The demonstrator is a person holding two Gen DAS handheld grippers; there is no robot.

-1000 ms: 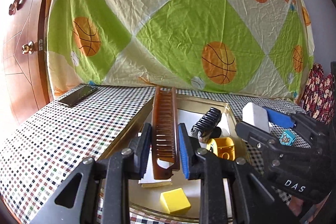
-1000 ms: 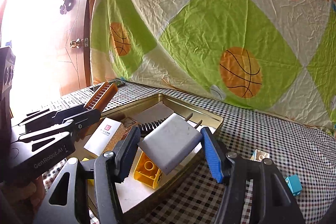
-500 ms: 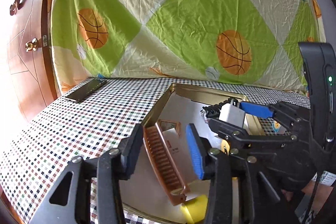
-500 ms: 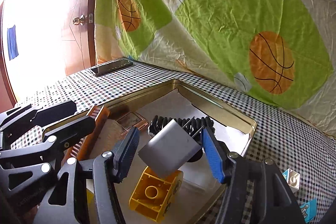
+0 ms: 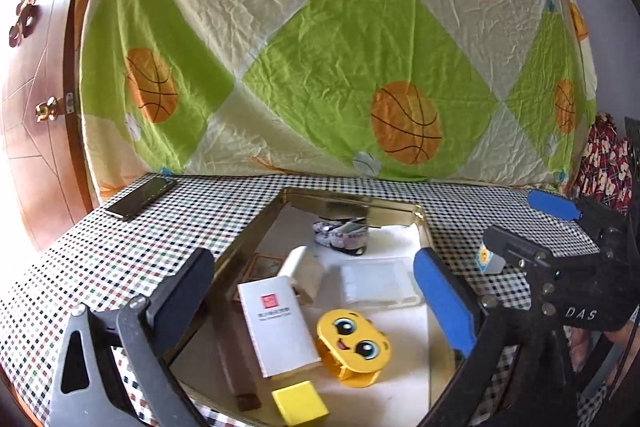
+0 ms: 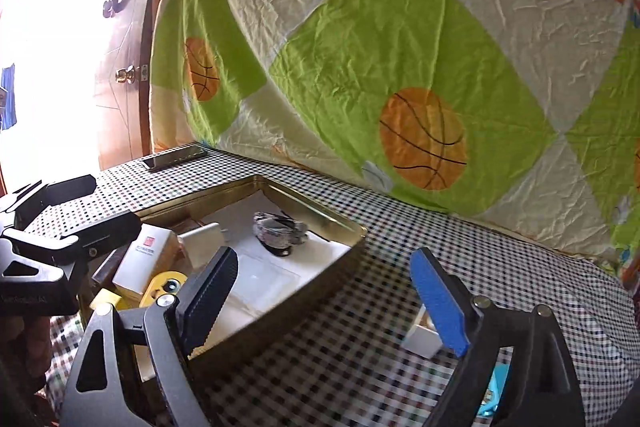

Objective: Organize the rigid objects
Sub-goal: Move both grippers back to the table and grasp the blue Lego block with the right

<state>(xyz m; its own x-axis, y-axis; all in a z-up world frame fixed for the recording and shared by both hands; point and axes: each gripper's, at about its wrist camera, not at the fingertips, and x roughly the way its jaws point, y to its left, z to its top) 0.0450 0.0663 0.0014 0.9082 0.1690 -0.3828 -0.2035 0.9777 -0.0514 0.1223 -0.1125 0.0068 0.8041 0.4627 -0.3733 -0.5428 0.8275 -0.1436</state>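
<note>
Comb [image 5: 236, 359] and charger [image 5: 302, 273] lying released inside gold tin [image 5: 425, 227] among hair clip, white box and yellow blocks, left gripper [image 5: 316, 291] and right gripper [image 6: 324, 293] just sprung wide, nothing between jaws; next, likely fetching small blocks [image 6: 420, 337] off checked cloth.

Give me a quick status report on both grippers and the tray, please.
Left gripper and right gripper both just opened, empty. Comb and charger lie in gold tray. Small blocks remain outside it.

Shallow gold metal tray [image 5: 256, 231] on checked tablecloth [image 5: 120, 251]; inside: white card box [image 5: 278, 323] left of yellow smiley-face block [image 5: 354, 339], white plug adapter [image 5: 302, 269] behind them.
</note>
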